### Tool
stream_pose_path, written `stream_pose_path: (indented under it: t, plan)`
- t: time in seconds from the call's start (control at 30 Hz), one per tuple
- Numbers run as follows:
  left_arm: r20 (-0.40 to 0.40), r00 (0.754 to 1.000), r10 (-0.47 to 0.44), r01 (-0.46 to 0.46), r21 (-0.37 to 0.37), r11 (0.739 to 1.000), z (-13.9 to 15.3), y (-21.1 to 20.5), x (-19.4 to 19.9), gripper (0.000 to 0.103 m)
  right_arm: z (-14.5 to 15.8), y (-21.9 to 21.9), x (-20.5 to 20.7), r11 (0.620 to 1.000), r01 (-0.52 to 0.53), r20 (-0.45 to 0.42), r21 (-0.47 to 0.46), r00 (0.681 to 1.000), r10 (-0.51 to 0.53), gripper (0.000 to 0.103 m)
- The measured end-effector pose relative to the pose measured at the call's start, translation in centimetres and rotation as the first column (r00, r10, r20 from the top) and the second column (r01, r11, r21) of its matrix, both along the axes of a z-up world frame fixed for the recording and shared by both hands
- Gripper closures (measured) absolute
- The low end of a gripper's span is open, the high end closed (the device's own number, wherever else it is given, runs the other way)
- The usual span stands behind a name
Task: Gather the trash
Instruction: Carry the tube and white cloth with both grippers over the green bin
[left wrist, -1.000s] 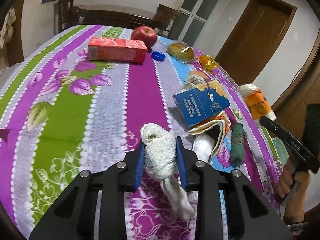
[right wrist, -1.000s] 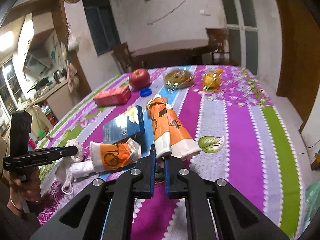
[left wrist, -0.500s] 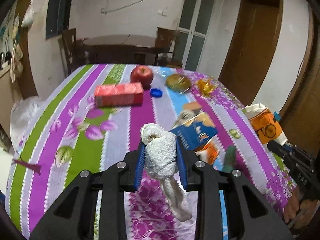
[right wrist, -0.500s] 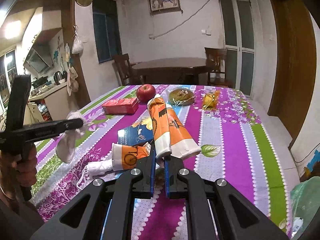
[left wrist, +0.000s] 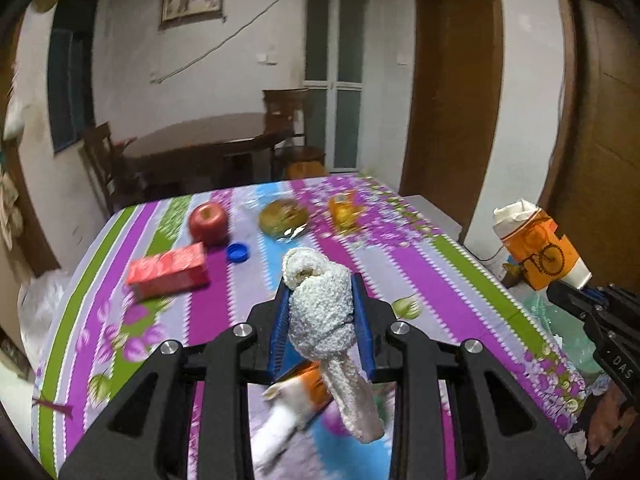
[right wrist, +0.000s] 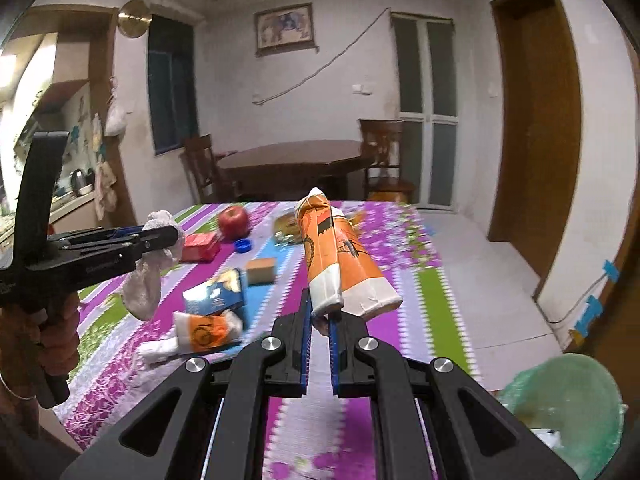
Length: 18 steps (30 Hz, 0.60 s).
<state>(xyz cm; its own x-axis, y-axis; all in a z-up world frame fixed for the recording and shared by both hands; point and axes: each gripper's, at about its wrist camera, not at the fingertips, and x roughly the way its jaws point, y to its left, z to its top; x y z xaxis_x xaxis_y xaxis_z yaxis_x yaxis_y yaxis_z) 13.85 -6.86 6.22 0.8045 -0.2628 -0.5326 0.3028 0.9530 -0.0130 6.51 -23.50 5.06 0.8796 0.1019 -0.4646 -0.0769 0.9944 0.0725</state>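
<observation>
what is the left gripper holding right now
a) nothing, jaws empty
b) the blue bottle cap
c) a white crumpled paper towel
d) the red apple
c: the left gripper is clamped on the white crumpled paper towel, whose tail hangs down between the blue pads; the right wrist view shows it held clear above the table.

Rough, nubbly white cloth wad (left wrist: 320, 312) sits between ribbed blue plastic pads (left wrist: 362, 330). Creased orange-and-white paper carton (right wrist: 340, 264), matt. Glossy red apple (left wrist: 208, 222) on the smooth printed tablecloth (left wrist: 420, 280). Dark polished wooden door (right wrist: 532, 128).
</observation>
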Motion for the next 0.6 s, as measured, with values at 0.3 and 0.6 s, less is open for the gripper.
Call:
stream_pose_path:
  t: [0.3,0.6]
  plan:
    - [0.019,0.993,-0.120,0.119,0.033,0.992,0.8,-7.9,0.4,0.075,1.5,-6.8,-2.2,0.989,0.145,-0.010,0.004,0.989,-0.145,0.095]
    - [0.011,0.976,-0.218,0.217,0.067,0.974,0.6,-14.1,0.4,0.075,2.0,-13.0,-4.5,0.962,0.272,-0.036,-0.008,0.961,-0.273,0.095]
